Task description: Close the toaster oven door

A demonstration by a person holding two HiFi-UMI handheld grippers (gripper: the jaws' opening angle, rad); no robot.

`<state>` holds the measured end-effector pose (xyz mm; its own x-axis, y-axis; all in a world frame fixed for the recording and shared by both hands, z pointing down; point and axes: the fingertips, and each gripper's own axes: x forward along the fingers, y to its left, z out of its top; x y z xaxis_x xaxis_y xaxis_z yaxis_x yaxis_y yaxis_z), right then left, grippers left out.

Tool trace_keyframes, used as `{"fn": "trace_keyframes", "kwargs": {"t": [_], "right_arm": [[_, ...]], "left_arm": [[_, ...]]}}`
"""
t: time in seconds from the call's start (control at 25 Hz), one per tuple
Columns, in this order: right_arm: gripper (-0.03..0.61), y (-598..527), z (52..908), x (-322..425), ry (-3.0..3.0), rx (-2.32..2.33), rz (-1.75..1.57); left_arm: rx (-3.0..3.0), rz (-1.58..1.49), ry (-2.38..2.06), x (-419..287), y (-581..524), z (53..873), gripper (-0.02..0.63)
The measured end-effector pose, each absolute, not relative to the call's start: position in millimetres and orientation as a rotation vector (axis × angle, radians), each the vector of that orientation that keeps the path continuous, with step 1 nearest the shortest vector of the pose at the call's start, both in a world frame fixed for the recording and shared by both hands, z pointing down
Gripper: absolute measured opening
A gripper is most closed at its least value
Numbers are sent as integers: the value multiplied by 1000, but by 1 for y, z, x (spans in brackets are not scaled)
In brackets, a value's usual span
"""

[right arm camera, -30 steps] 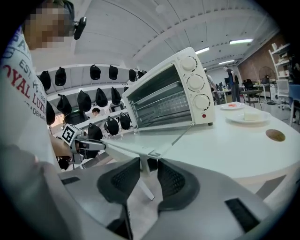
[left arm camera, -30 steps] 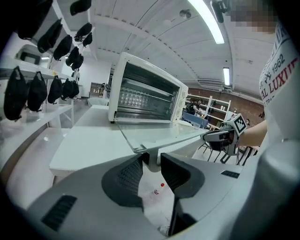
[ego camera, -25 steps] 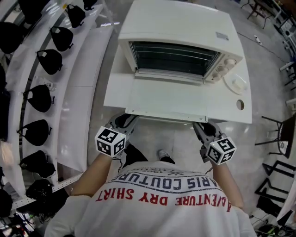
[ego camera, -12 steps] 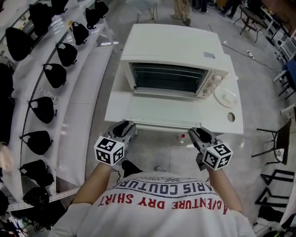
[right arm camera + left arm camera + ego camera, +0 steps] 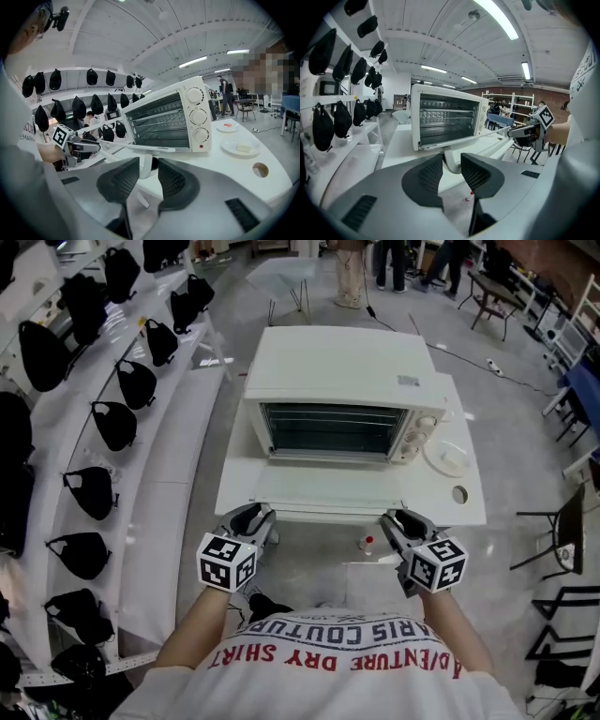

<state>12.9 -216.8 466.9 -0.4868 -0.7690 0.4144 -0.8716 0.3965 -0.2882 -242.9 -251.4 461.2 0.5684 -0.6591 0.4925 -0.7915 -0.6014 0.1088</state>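
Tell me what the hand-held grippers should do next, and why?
Probably lift both together, swinging the door up toward the toaster oven. The left hand-held gripper and right hand-held gripper each clamp the handle, and the door lies open, nearly flat.

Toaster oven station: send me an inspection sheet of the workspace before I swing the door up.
Surface: white table, carrying the oven.
Job's things: white toaster oven; its glass door is open and roughly level, with the white door handle at its front edge.
Clutter: white plate with a small pale piece, right of the oven; round dark spot nearby, hole or disc unclear.
Grippers: left gripper and right gripper, each shut on the door handle, at opposite ends.
Cables: dark cable on the floor behind the table.
Surroundings: black bags on white shelves at left; small red-capped bottle on the floor.
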Motion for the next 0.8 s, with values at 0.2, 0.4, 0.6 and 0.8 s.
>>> {"fn": "trace_keyframes", "kwargs": {"t": [0.2, 0.4, 0.6, 0.8], "right_arm": [[127, -226, 447, 15, -2429, 1491, 620], [127, -243, 424, 17, -2454, 1533, 541], [124, -255, 409, 19, -2448, 1571, 507], [121, -265, 398, 21, -2458, 1611, 490]], "left_arm": [[2493, 526, -1127, -241, -263, 444, 139], [2542, 485, -1155, -239, -280, 420, 138], [2551, 466, -1162, -237, -292, 406, 139], [2562, 462, -1153, -235, -303, 396, 140]]}}
